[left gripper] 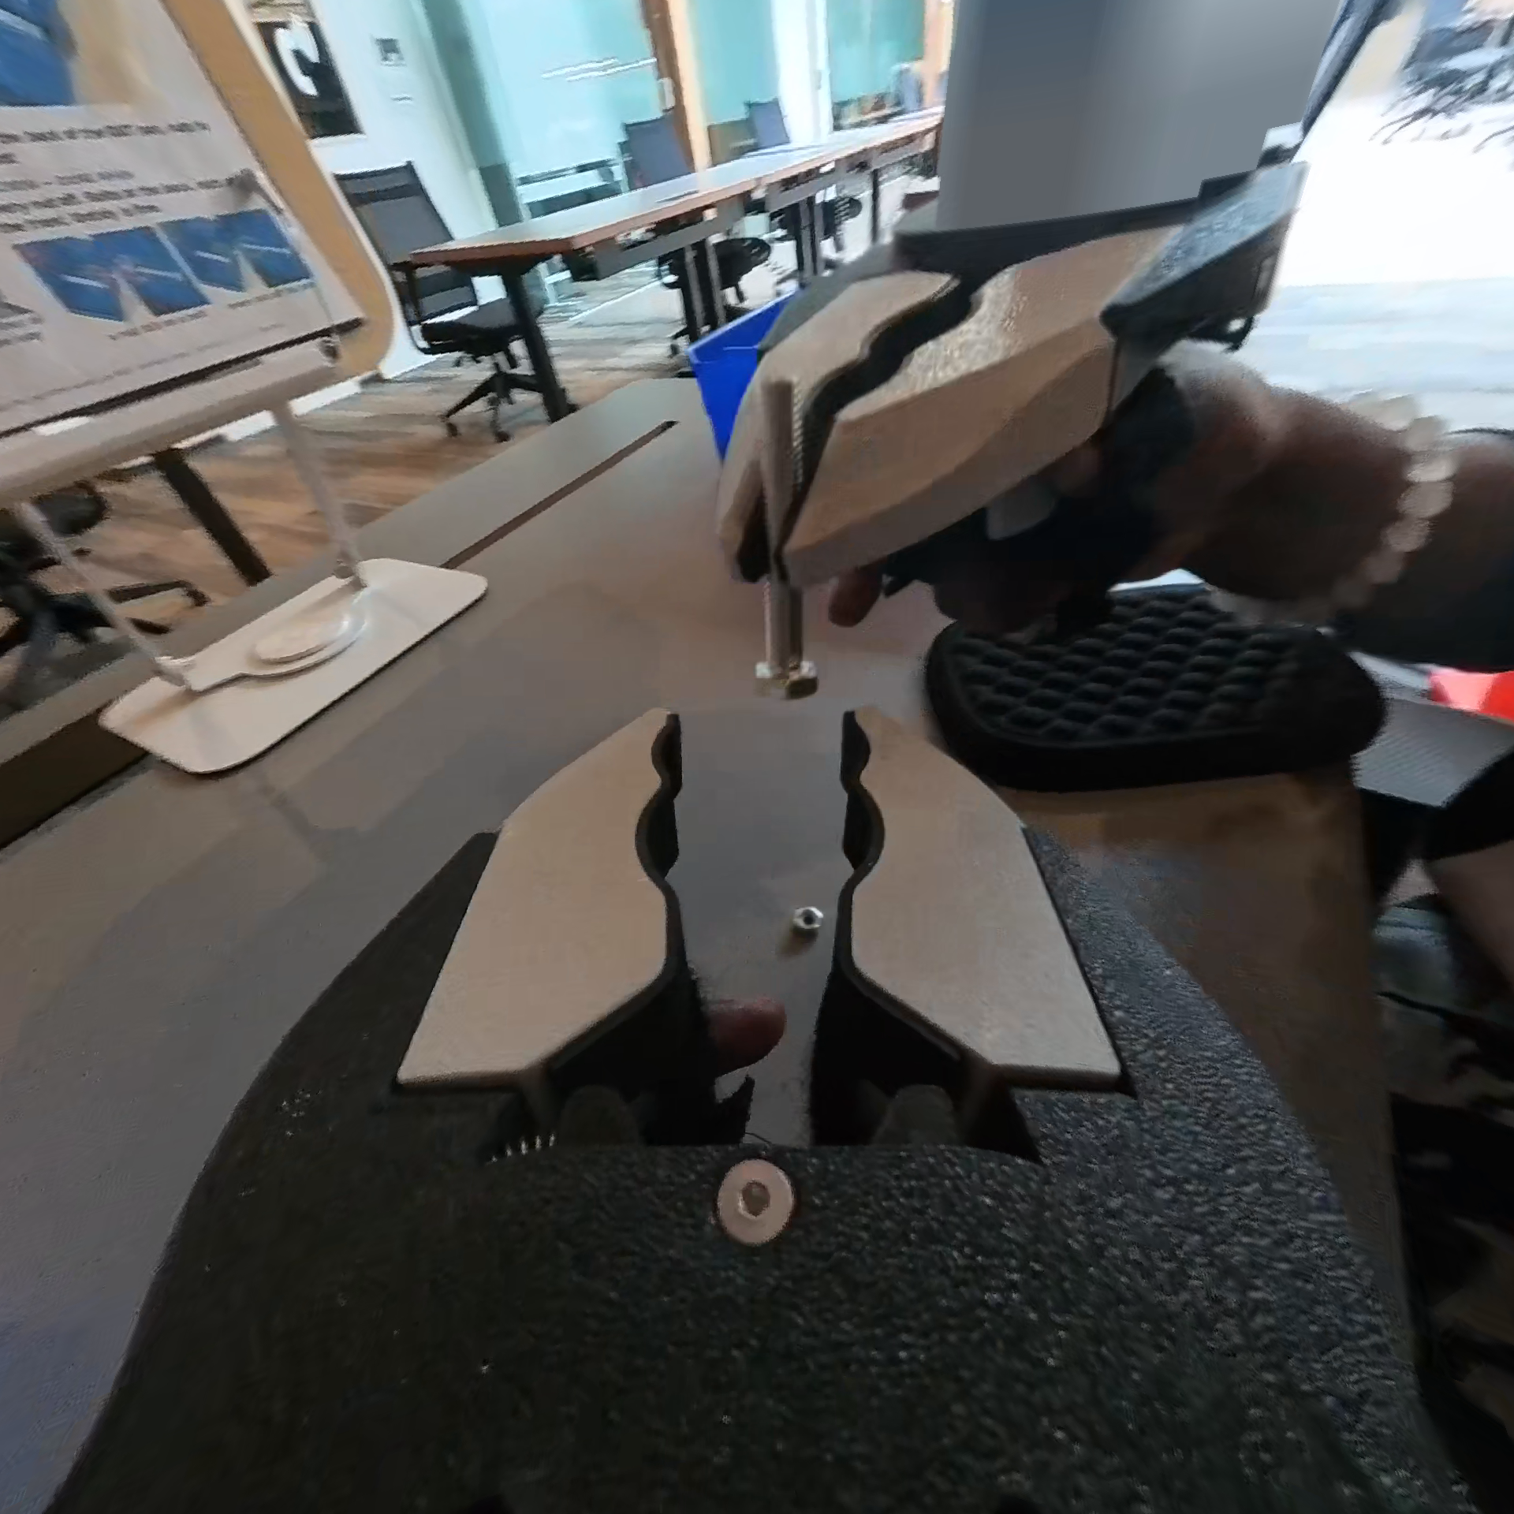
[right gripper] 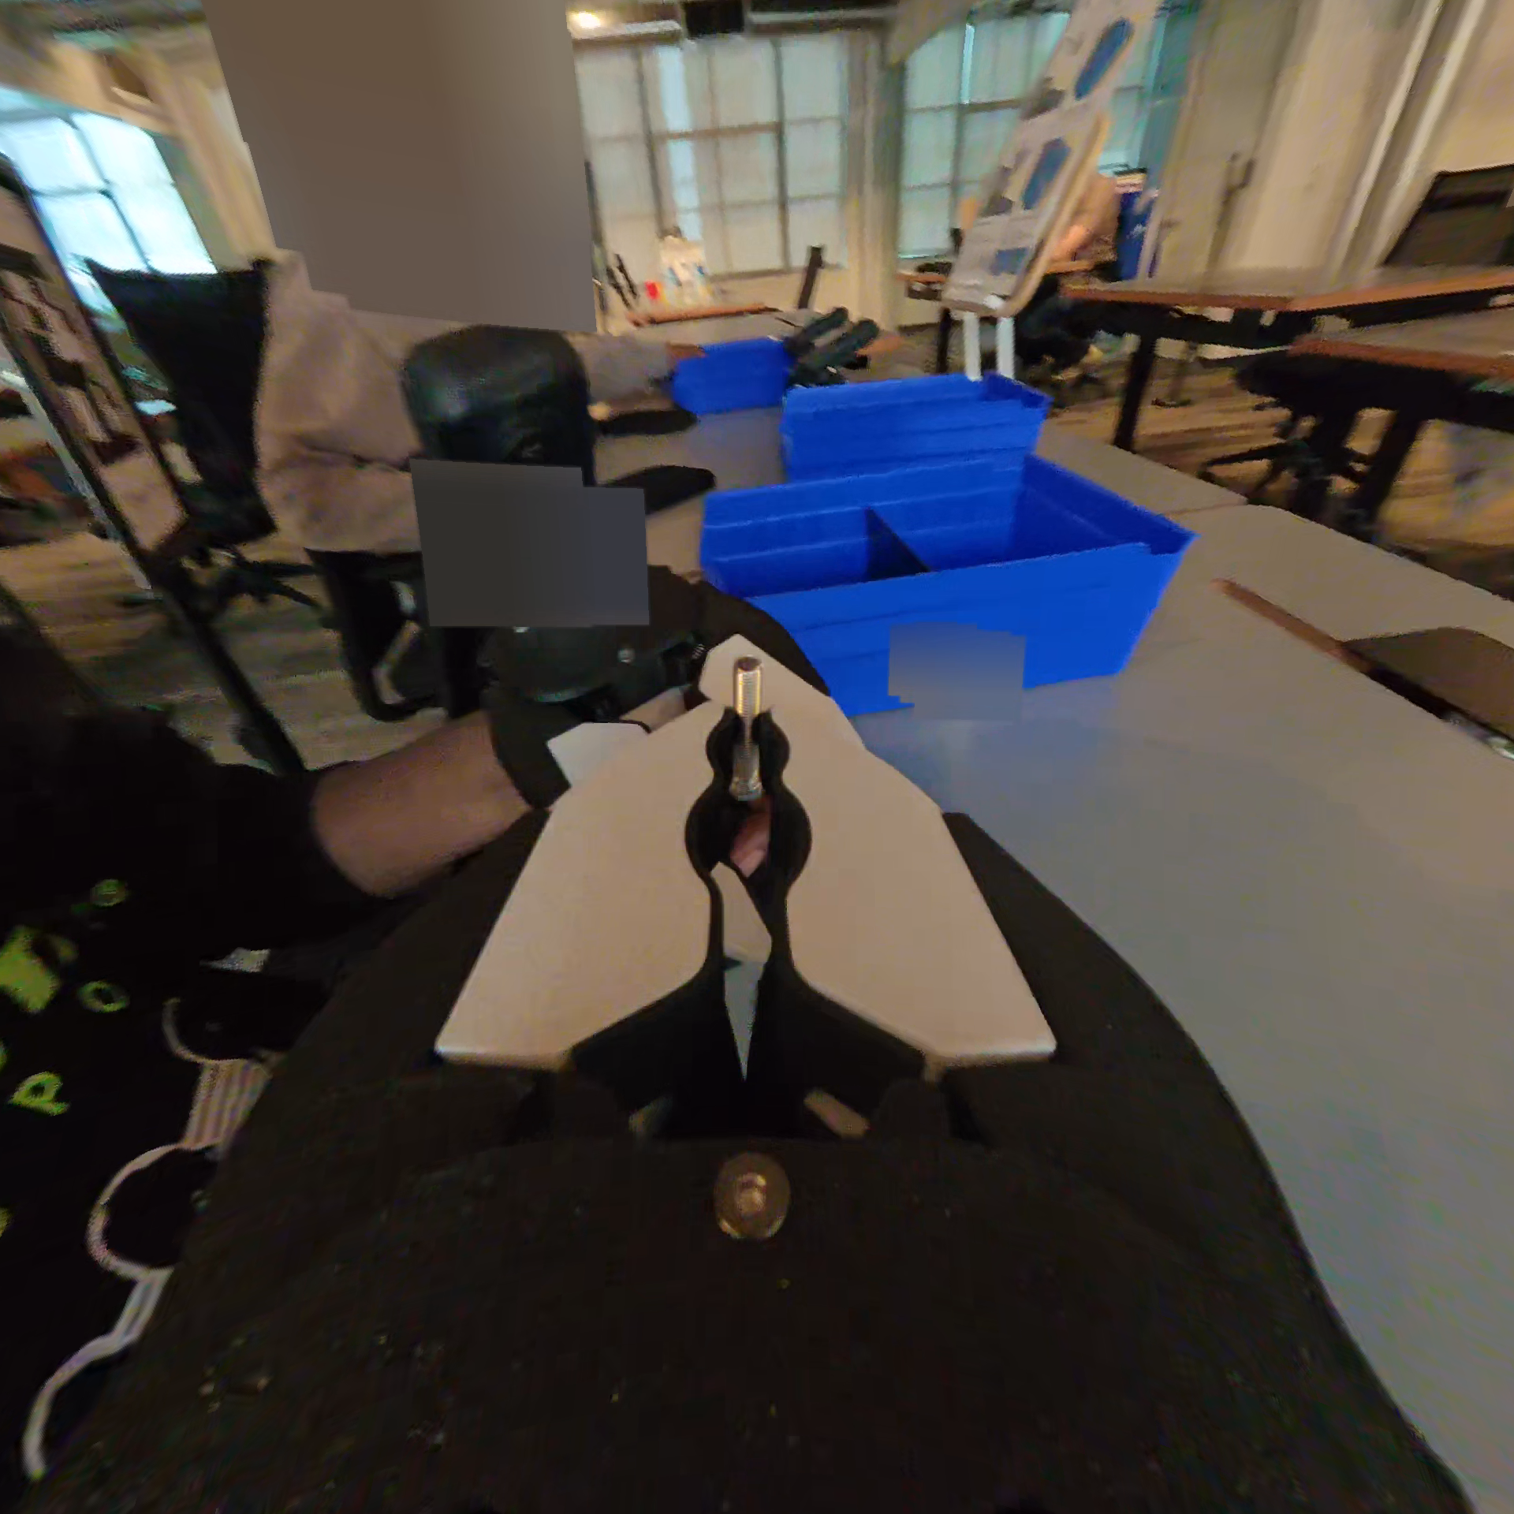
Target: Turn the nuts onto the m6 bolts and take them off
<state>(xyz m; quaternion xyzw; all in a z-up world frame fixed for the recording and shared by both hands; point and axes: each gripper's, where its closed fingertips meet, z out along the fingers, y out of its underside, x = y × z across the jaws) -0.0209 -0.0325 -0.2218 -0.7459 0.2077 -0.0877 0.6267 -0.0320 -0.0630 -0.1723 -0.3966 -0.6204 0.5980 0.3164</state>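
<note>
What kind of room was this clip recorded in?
Probably an open-plan office or workshop: rows of long desks with mesh office chairs, large windows, and blue parts bins on the grey table.

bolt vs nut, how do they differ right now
The bolt is long and threaded, and hangs head-down, clamped in the right tongs above the table. The nut is a tiny hex ring, and lies loose on the table below the gap of the open left tongs, which do not touch it. The bolt is gripped, the nut is free. Both look like bare silver metal, and the nut is not on the bolt.
</note>
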